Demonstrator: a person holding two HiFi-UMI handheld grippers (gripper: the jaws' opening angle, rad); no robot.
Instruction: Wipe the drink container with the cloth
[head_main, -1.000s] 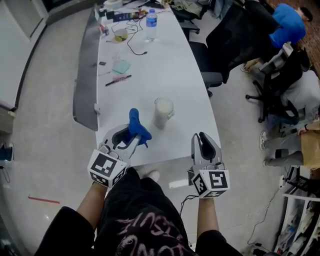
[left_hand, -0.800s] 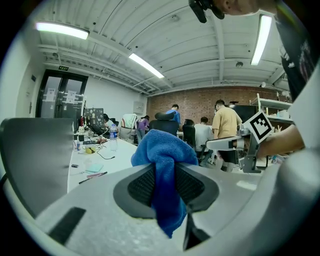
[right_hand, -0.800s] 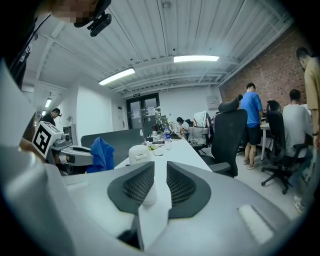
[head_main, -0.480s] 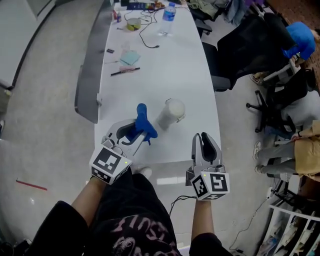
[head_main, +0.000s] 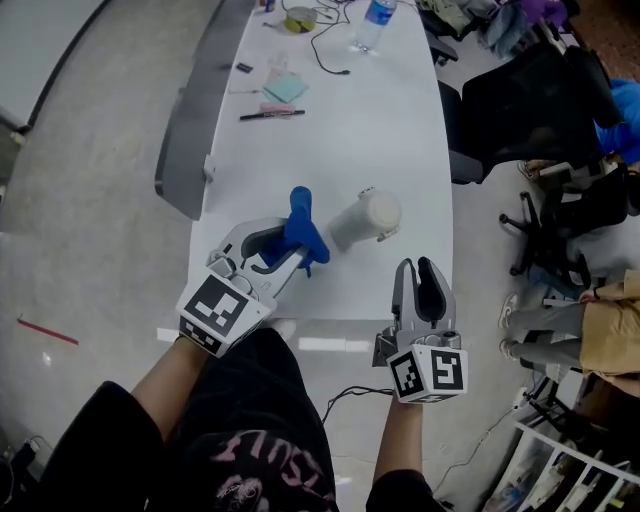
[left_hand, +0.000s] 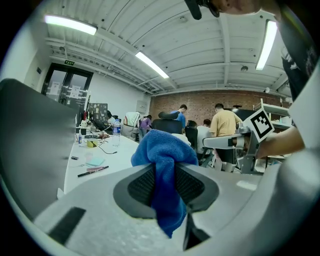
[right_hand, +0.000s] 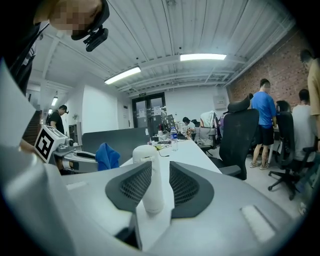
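The table (head_main: 330, 130) carries the container (head_main: 365, 218), which stands upright close to the table's near end, toward its right edge. A black chair (head_main: 520, 110) is well beyond and to the right of the container, off the table.

Your left gripper (head_main: 288, 250) sits just left of the container, reaching in over the near edge. Its jaws are pressed together on the cloth (head_main: 303, 225). The blue fabric bunches up above the pads and a tail hangs below them. The cloth is just beside the container's left side, and you cannot tell whether the two touch.

Your right gripper (head_main: 418, 268) is nearer you than the container and a little to its right, back at the table's near edge. Its jaws stand partly spread and have just been opening. Nothing is between them: the container only shows through the gap, farther out on the table.

Far beyond the container, toward the table's other end, stands a bottle (head_main: 375, 20). A cable (head_main: 330, 55), a teal pad (head_main: 286, 90) and a pen (head_main: 272, 114) lie to the left of the bottle, on the side nearer the container.
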